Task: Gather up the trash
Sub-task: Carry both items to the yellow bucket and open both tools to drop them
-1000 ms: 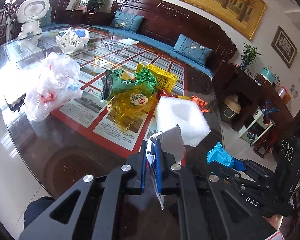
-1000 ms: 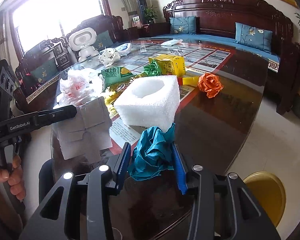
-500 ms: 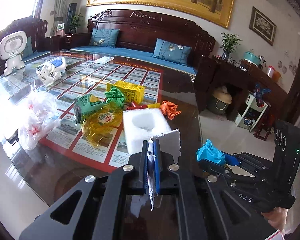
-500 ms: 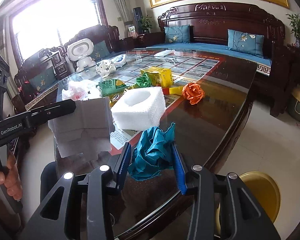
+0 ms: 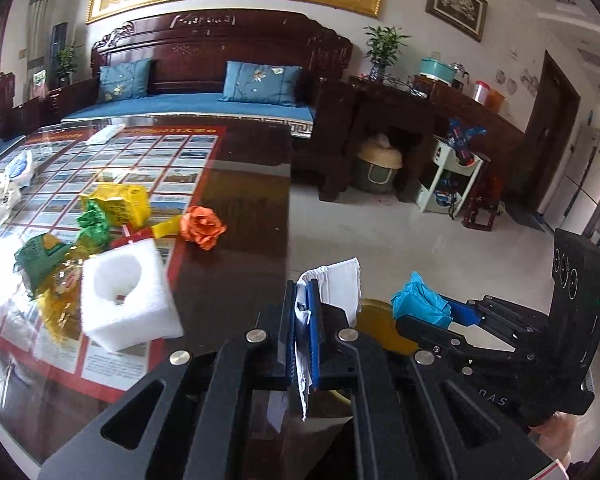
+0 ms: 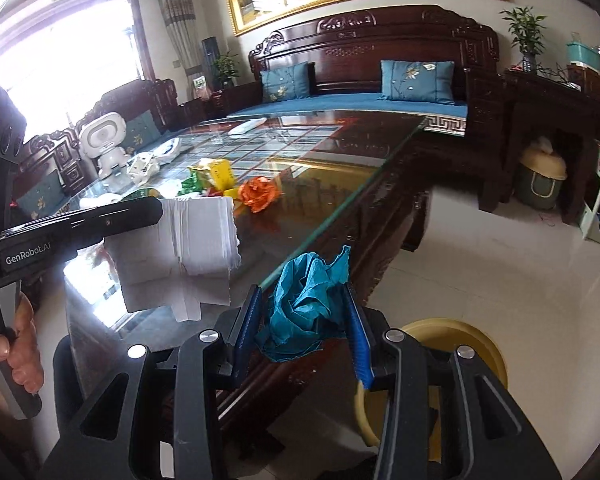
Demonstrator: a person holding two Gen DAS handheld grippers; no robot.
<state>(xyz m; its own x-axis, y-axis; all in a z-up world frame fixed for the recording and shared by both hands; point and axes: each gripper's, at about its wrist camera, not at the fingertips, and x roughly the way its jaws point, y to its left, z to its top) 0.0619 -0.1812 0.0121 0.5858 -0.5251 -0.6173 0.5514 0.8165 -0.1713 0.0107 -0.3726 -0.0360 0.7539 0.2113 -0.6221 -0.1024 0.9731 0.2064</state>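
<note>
white paper (image 5: 342,286) clamped in left gripper (image 5: 304,312)

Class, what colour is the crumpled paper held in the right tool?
Teal blue; the crumpled paper shows best in the right wrist view, clamped in the right tool.

Carved wood sofa (image 5: 220,80), blue cushions (image 5: 262,82), bright window (image 6: 60,68)

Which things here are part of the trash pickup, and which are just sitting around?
Job: white paper in left tool; teal paper wad in right tool; yellow bin; foam block; orange paper wad.
Lying about: toy robot; blue cushions; potted plant.
</note>
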